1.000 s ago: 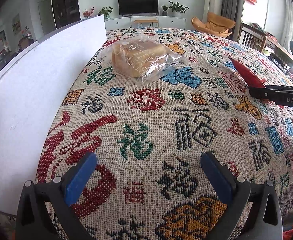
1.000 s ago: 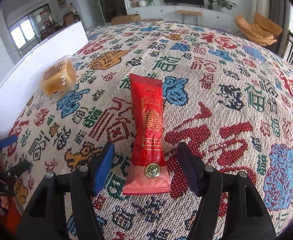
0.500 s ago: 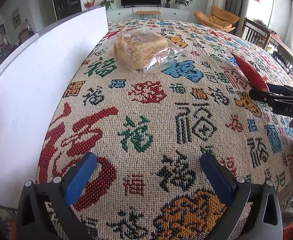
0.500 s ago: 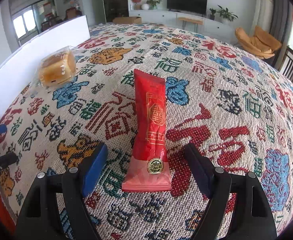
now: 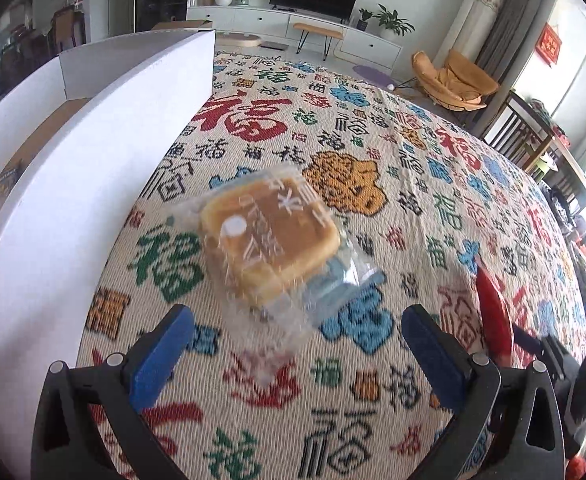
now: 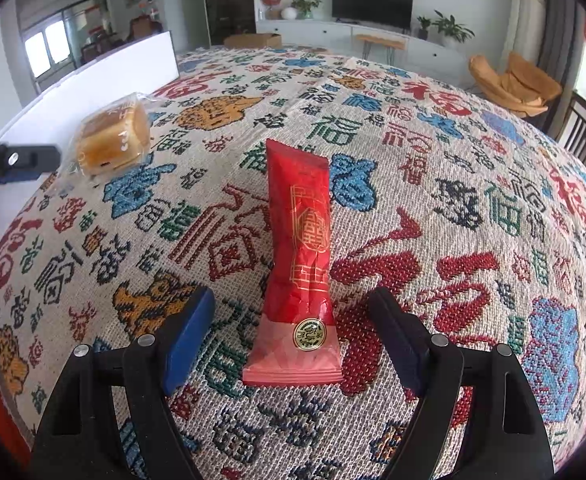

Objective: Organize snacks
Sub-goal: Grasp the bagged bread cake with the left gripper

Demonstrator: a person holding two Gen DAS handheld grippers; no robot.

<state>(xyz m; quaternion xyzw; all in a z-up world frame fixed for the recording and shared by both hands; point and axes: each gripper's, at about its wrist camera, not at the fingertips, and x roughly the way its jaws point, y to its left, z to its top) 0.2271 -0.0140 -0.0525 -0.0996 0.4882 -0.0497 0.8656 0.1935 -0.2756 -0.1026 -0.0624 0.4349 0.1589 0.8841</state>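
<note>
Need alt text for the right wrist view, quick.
A long red snack packet lies on the patterned cloth between the open right tongs, untouched by either pad. A clear-wrapped cake sits far left beside a white box, with the left tongs near it.

Your left black two-finger gripper with blue pads (image 5: pixel 293 348) is angled down, jaws wide apart, nothing gripped. Your right black blue-padded gripper (image 6: pixel 293 332) likewise, jaws spread, pads touching nothing.
</note>
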